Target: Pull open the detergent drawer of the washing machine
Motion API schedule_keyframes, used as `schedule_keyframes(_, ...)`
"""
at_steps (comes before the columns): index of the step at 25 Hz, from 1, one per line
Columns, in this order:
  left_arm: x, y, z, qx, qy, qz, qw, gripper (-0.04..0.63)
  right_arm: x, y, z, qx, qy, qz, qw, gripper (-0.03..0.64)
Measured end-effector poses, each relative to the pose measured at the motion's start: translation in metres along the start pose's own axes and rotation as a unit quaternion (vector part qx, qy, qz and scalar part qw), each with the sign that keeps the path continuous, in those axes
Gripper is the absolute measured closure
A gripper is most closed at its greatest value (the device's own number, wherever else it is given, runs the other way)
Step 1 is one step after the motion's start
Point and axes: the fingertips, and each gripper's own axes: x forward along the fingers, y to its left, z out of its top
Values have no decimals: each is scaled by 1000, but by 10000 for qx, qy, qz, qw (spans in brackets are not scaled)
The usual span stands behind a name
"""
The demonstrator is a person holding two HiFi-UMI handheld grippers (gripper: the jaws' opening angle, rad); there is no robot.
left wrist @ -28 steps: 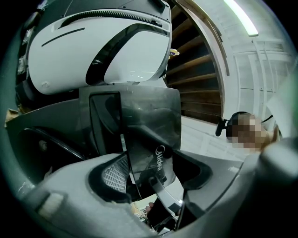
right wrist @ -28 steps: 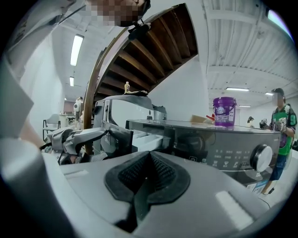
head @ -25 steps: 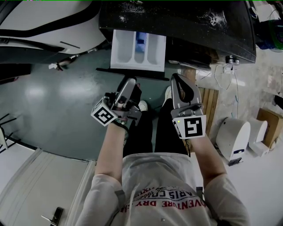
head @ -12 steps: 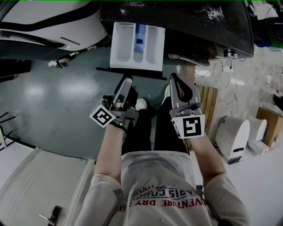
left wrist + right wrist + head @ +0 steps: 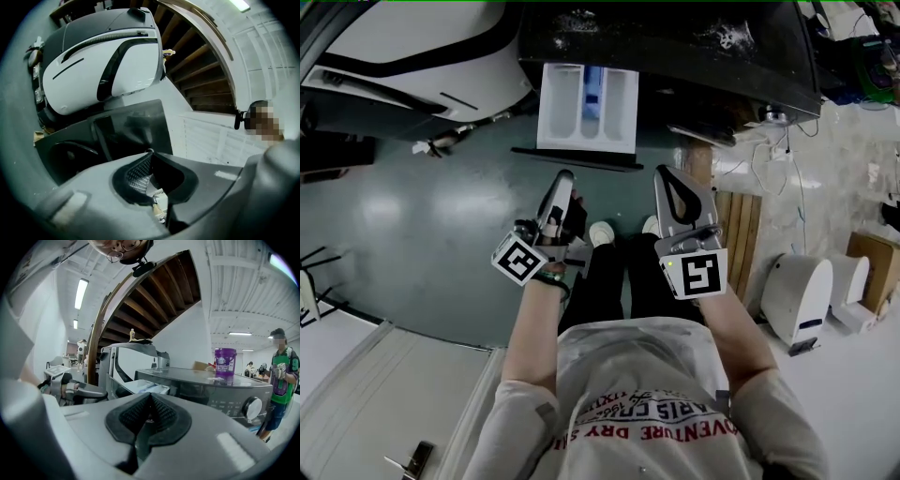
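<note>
The washing machine (image 5: 675, 47) has a dark top and stands at the top of the head view. Its white detergent drawer (image 5: 586, 105) is pulled out towards me, showing its compartments, one with a blue insert. My left gripper (image 5: 563, 176) is below the drawer and apart from it, jaws shut with nothing between them. My right gripper (image 5: 667, 174) hangs beside it, level with the machine's front, also shut and empty. In the right gripper view the drawer (image 5: 146, 386) sticks out of the machine (image 5: 220, 390) beyond the closed pads. In the left gripper view the pads meet at the left gripper (image 5: 150, 152).
A large white and black machine (image 5: 412, 47) stands to the left of the washer. A purple tub (image 5: 225, 361) sits on the washer's top. Wooden boards (image 5: 741, 234) and a white device (image 5: 797, 295) lie on the right. A person (image 5: 280, 376) stands at the far right.
The left gripper's jaws have closed from open to shut, and it has drawn back a little from the drawer. The right gripper has risen slightly. The drawer stays pulled out.
</note>
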Motion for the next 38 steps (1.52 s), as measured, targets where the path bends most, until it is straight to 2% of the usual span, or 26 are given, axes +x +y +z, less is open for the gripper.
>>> schedule_keyframes(3,4,-26,6,462,154,-35,9988,592,-2,1,11,-40,6,23,10000,615)
schedule_keyframes(8,9,-66,24,941,133,-4,9955,594,-4,0,50,-67,-254,63,9996,615)
schedule_keyframes(10,11,-83,31,1295,211,49,9913,594,-7,1,65,-56,-315,121,9994,615)
schedule_keyframes(12,16,-102,35,1845,389,15,9821,594,-9,1,80,-43,-390,189,9991,615)
schedule_keyframes(15,21,-130,35,2678,689,-48,9610,594,-14,0,101,-64,-529,245,9983,615)
schedule_keyframes(19,26,-166,40,3240,773,-190,9427,594,-22,-2,124,-108,-638,265,9975,615)
schedule_keyframes(21,31,-184,44,3600,790,-243,9293,594,-26,-5,135,-79,-694,289,9971,615)
schedule_keyframes(27,46,-232,45,4763,1091,-536,8708,594,-38,-16,166,-185,-813,265,9962,617)
schedule_keyframes(29,49,-243,46,5151,1190,-512,8473,594,-41,-20,176,-208,-842,182,9961,615)
schedule_keyframes(31,51,-254,48,5572,1256,-489,8194,593,-43,-25,184,-260,-864,94,9959,615)
schedule_keyframes(32,52,-260,49,5738,1254,-492,8078,593,-43,-28,186,-321,-860,57,9958,615)
schedule_keyframes(33,53,-265,51,5852,1235,-496,7999,594,-43,-30,187,-383,-853,24,9956,615)
schedule_keyframes(34,53,-269,54,5915,1213,-489,7956,594,-43,-31,189,-411,-863,2,9954,615)
schedule_keyframes(38,53,-280,66,6014,1118,-322,7905,593,-43,-27,200,-442,-920,39,9948,617)
